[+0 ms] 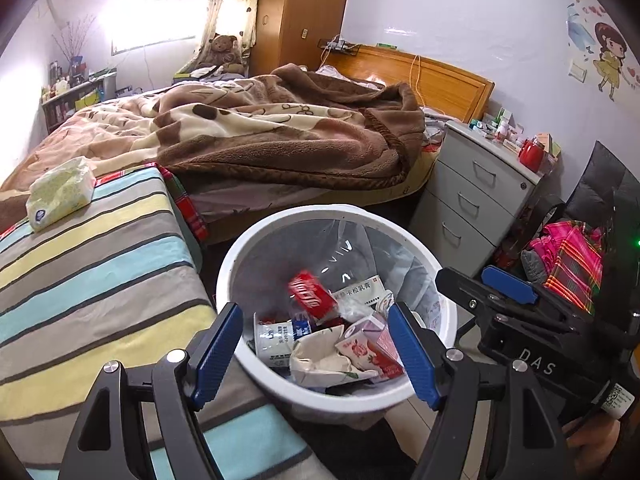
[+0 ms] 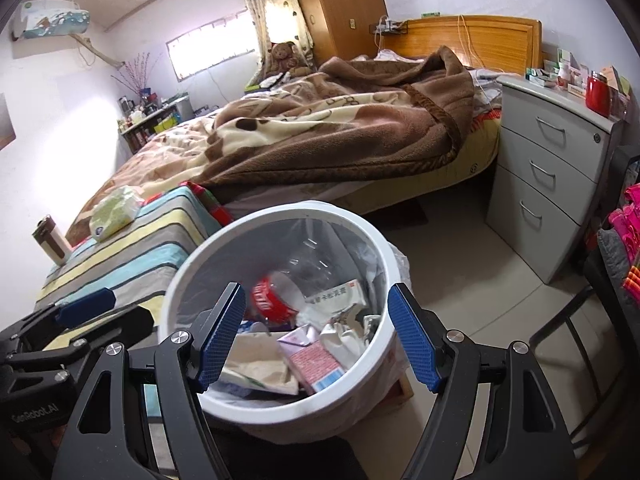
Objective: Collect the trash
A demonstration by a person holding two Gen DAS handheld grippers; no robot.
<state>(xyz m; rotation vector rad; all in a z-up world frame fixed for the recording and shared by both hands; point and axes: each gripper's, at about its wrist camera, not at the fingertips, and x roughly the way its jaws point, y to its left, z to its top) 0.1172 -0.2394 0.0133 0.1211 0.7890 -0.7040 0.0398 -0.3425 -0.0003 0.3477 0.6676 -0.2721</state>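
Left wrist view: left tongs (image 1: 314, 352) released, empty above white bin (image 1: 344, 400) rim; right tongs (image 2: 316, 336) likewise; bare floor (image 2: 460, 280) to their right.

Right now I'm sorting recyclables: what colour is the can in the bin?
Red with white lettering; the can shows best in the left wrist view.

Daylight blows out the window (image 1: 152, 20); both views sharp, edges bent and dark.

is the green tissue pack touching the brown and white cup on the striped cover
Apart. The right wrist view shows the tissue pack further back on the striped cover, and a strip of the cover lies bare between it and the cup near the edge.
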